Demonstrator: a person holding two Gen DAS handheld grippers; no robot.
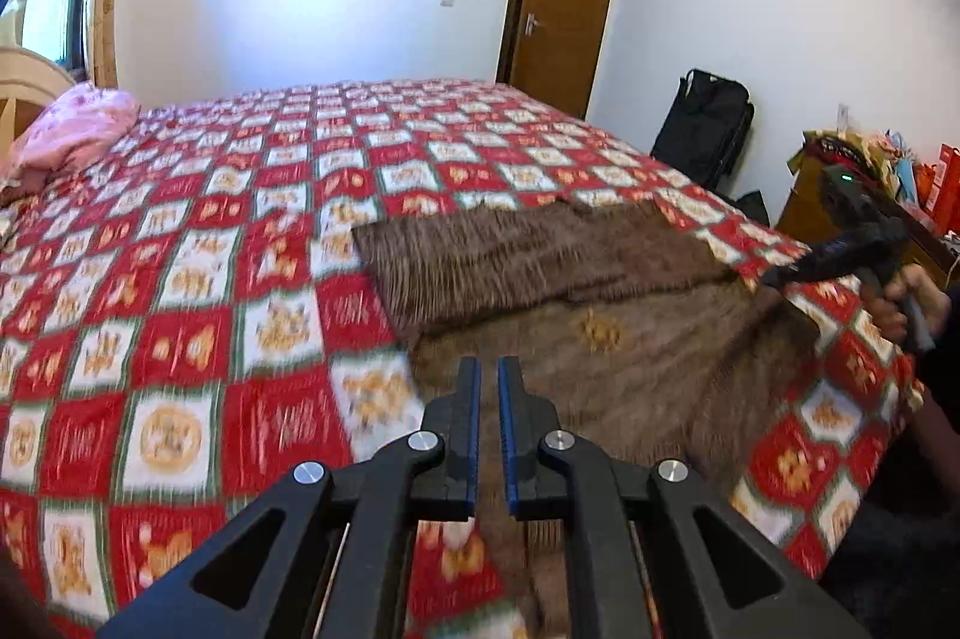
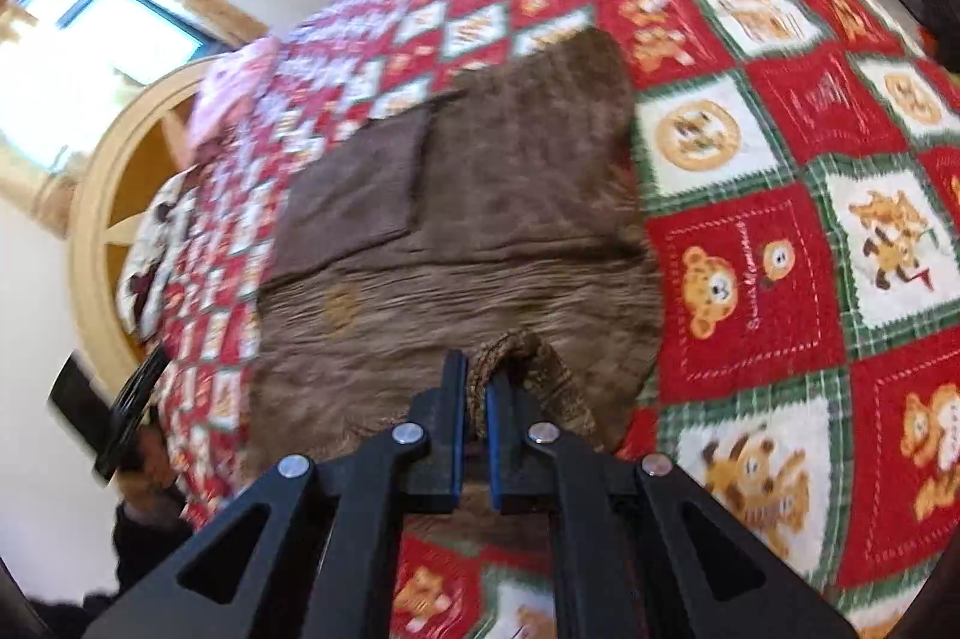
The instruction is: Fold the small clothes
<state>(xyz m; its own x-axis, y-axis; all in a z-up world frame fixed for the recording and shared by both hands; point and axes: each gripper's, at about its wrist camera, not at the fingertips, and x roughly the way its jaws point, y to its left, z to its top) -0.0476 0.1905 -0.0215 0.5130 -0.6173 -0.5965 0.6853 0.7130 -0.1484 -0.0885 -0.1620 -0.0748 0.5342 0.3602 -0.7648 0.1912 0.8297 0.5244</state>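
Pinching a bunched fold of the brown ribbed knit garment [image 2: 480, 231], our right gripper [image 2: 477, 387] is clenched on a hem near the bed's front edge. Our left gripper [image 1: 489, 387] is closed to a narrow slit above the garment's near edge; through the blur we think nothing sits between its pads. The garment lies spread on the red, white and green checked bear-print bedspread [image 1: 180, 279], its far part already doubled over into a flat panel.

We judge the main risk to be a thin pinch: a quick pull could let the knit slip free, or drag the whole garment and undo the doubled panel. With only one side held, the fold could also come out skewed.

Beyond the garment the bedspread lies open toward the pink crumpled pillow [image 1: 72, 135]; the bed's edge is close beneath both grippers
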